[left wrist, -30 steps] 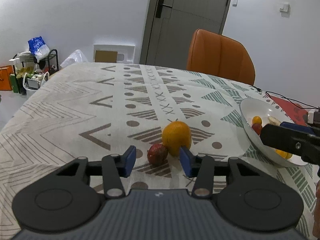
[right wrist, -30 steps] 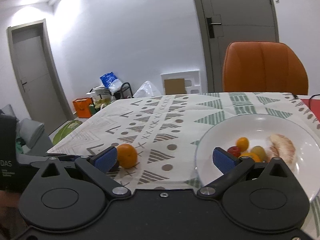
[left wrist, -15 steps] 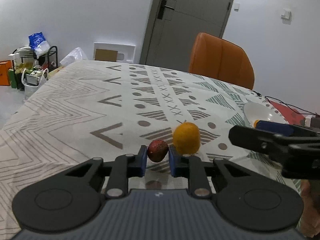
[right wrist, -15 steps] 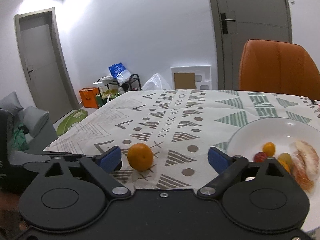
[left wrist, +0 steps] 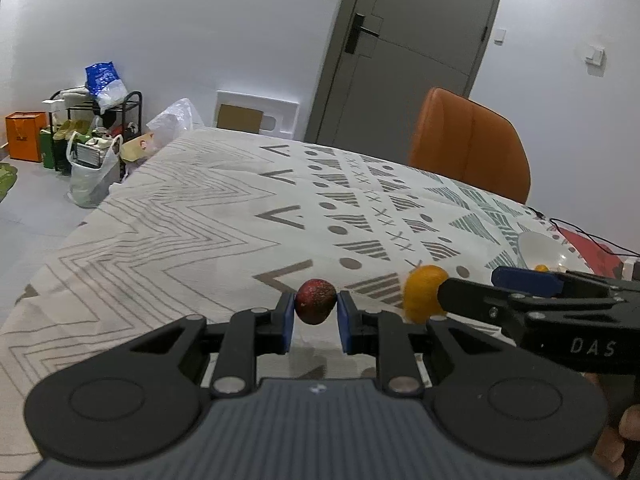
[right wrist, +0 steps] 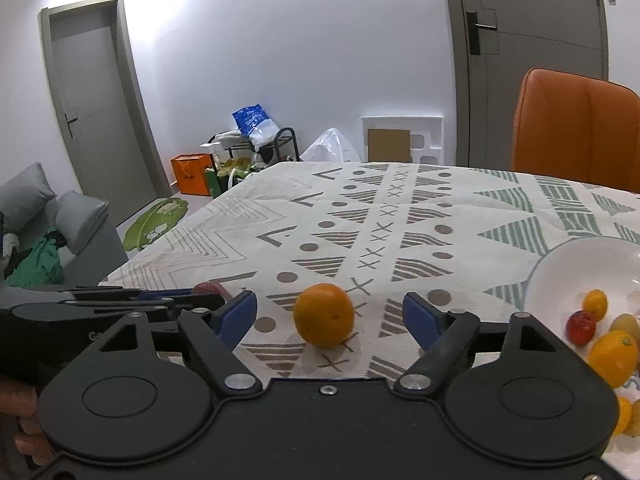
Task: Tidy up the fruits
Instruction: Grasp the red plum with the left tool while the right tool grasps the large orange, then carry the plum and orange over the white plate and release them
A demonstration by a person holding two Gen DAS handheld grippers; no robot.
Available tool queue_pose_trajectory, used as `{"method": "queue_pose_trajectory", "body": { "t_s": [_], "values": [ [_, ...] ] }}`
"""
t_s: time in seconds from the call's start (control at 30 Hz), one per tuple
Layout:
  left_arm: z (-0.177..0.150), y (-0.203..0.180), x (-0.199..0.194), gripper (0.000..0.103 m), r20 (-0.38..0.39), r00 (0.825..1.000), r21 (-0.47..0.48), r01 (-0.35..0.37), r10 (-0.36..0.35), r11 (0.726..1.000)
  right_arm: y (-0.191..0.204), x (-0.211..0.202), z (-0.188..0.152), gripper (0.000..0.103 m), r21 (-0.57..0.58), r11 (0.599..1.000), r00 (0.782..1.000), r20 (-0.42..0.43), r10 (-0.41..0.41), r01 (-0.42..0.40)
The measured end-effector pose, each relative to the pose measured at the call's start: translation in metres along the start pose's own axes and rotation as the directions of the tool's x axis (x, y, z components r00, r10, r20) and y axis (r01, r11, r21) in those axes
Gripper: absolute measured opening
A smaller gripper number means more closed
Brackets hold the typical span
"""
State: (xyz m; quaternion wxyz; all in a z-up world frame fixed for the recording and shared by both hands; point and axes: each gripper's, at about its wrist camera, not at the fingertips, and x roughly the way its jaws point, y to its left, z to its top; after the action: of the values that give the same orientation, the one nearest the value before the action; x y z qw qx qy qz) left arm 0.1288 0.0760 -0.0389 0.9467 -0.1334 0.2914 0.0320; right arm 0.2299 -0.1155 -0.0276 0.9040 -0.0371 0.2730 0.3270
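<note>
My left gripper (left wrist: 316,310) is shut on a small dark red fruit (left wrist: 315,301), held just above the patterned tablecloth (left wrist: 224,216). An orange (right wrist: 324,314) sits on the cloth between the open blue pads of my right gripper (right wrist: 330,312), with a gap on each side. In the left wrist view the orange (left wrist: 424,290) lies to the right, partly behind the right gripper's fingers (left wrist: 524,282). A white bowl (right wrist: 568,258) at the right holds several small fruits. The red fruit (right wrist: 208,289) shows behind the left gripper at the left.
An orange chair (left wrist: 468,144) stands at the table's far side. A black cable and a red item (left wrist: 588,240) lie past the bowl. Bags and a rack (left wrist: 92,120) stand on the floor at the left. A grey sofa (right wrist: 48,216) is beyond the table's left edge.
My left gripper closed on the red fruit and lifted it slightly. My right gripper swung left from the bowl and now brackets the orange.
</note>
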Motion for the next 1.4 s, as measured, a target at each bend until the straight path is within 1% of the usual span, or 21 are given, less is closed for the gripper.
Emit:
{"method": "queue_pose_trajectory", "body": {
  "t_s": [0.2,0.23,0.27,0.3,0.33,0.47,0.67,1.03,1.4],
  "values": [
    [0.002,0.012,-0.007,0.021,0.017,1.0,-0.024,-0.013,0.014,1.0,0.008,0.015,-0.001,0.078,-0.021,1.0,1.0,-0.02,0.005,-0.005],
    [0.003,0.014,-0.008,0.021,0.019,1.0,-0.03,-0.015,0.016,0.999,0.008,0.02,-0.002,0.073,-0.026,1.0,0.999,-0.031,-0.005,0.005],
    [0.003,0.016,-0.009,0.021,0.021,1.0,-0.032,-0.019,0.02,0.999,0.008,0.025,-0.003,0.048,-0.028,1.0,0.999,-0.043,-0.013,0.012],
    [0.004,0.017,-0.01,0.021,0.021,0.999,-0.032,-0.025,0.026,0.999,0.007,0.03,-0.005,0.036,-0.025,1.0,0.998,-0.064,-0.01,0.008],
    [0.004,0.018,-0.011,0.021,0.021,0.999,-0.03,-0.031,0.032,0.999,0.007,0.031,-0.006,0.036,-0.021,1.0,0.997,-0.078,-0.016,0.015],
    [0.007,0.017,-0.014,0.021,0.025,0.999,-0.02,-0.042,0.042,0.999,0.005,0.022,-0.009,0.036,-0.01,1.0,0.998,-0.058,-0.017,0.016],
    [0.006,0.002,-0.013,0.021,0.027,0.999,-0.002,-0.023,0.024,1.0,-0.002,0.005,-0.008,0.036,0.002,1.0,0.999,-0.038,-0.013,0.013],
    [0.01,-0.038,-0.013,0.021,0.033,0.999,0.067,0.014,-0.017,0.998,-0.032,-0.033,-0.007,0.036,0.063,0.997,0.998,0.034,-0.05,0.048],
    [0.006,-0.085,-0.007,0.021,0.026,0.997,0.14,0.063,-0.067,0.988,-0.07,-0.069,-0.016,0.036,0.125,0.987,0.99,0.085,-0.114,0.103]
  ]
}}
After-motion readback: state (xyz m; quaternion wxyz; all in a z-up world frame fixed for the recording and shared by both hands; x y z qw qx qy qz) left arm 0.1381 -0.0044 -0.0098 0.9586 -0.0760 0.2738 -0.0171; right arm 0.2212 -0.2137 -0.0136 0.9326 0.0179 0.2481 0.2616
